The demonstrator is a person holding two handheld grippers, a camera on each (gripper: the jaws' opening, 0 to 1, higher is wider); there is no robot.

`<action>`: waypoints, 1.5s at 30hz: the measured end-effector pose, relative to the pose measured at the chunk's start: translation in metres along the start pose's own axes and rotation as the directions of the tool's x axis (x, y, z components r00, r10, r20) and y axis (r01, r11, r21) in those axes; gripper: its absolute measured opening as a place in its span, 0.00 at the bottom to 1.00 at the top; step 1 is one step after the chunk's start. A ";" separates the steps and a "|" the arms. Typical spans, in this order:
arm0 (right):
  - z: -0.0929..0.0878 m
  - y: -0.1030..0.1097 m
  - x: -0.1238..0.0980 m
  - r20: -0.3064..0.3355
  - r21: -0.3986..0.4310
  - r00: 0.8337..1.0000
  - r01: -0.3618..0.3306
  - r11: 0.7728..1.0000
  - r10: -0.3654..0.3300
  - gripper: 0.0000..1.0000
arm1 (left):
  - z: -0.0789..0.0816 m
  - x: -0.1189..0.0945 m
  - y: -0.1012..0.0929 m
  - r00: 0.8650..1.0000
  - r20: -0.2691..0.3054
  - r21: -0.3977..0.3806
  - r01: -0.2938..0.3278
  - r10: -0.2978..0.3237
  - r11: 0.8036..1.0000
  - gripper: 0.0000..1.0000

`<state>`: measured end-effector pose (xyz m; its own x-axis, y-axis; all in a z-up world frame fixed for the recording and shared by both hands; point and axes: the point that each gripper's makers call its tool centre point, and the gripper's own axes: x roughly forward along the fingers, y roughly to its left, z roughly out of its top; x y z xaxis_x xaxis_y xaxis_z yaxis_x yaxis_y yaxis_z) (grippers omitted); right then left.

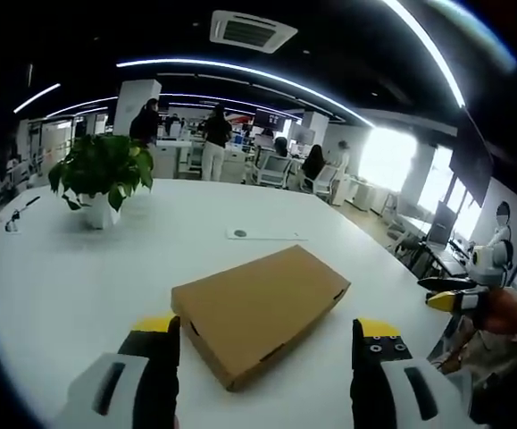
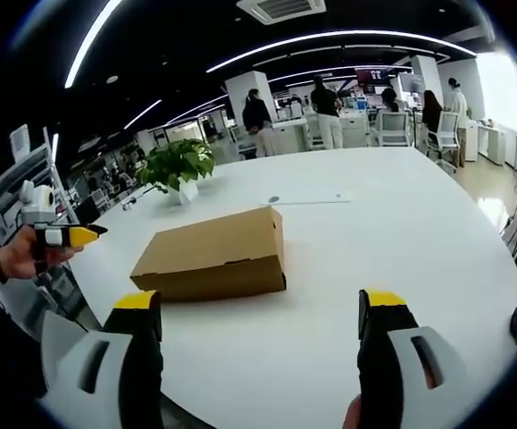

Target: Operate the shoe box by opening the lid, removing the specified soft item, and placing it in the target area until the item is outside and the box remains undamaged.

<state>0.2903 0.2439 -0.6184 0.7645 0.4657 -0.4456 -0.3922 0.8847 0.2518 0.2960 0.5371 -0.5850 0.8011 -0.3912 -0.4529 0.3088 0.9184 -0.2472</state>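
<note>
**Box closed on the table, both grippers wide and empty**

My left gripper has its jaws spread wide with nothing between them. The shoe box lies straight ahead of it on the white table, lid down, with one corner of the box reaching toward the gap between the jaws. Beyond the box and to the left stands a potted plant; a flat white sheet lies just past the box's far edge. At the right edge of this view I see the other gripper's yellow-tipped jaws, held in a hand.

My right gripper is also wide open and holds nothing. The box sits ahead and slightly left of it, apart from both jaws. The plant is behind the box. At the left edge, a hand holds the left gripper's yellow tips.
</note>
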 end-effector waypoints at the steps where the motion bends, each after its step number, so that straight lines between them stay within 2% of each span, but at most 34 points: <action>1: 0.000 0.000 0.001 0.000 0.001 1.000 -0.001 1.000 0.001 0.86 | 0.000 0.000 0.000 1.000 -0.001 -0.001 0.000 0.000 1.000 0.81; 18: 0.000 0.012 0.028 -0.023 -0.005 0.998 -0.052 0.999 0.052 0.86 | -0.010 0.009 0.007 1.000 -0.021 -0.008 -0.004 0.004 1.000 0.80; 29: 0.010 0.017 0.061 -0.045 -0.025 0.994 -0.102 0.994 0.100 0.86 | -0.016 0.023 0.017 1.000 -0.028 -0.030 -0.014 0.014 0.999 0.80; 45: 0.012 0.021 0.108 -0.085 -0.016 0.984 -0.157 0.987 0.155 0.85 | -0.038 0.046 0.033 0.998 -0.058 -0.082 -0.027 0.022 0.996 0.80</action>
<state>0.3708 0.3126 -0.6509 0.6481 0.5971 -0.4727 -0.5157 0.8008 0.3045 0.3239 0.5470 -0.6465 0.7770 -0.3734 -0.5069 0.2438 0.9208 -0.3045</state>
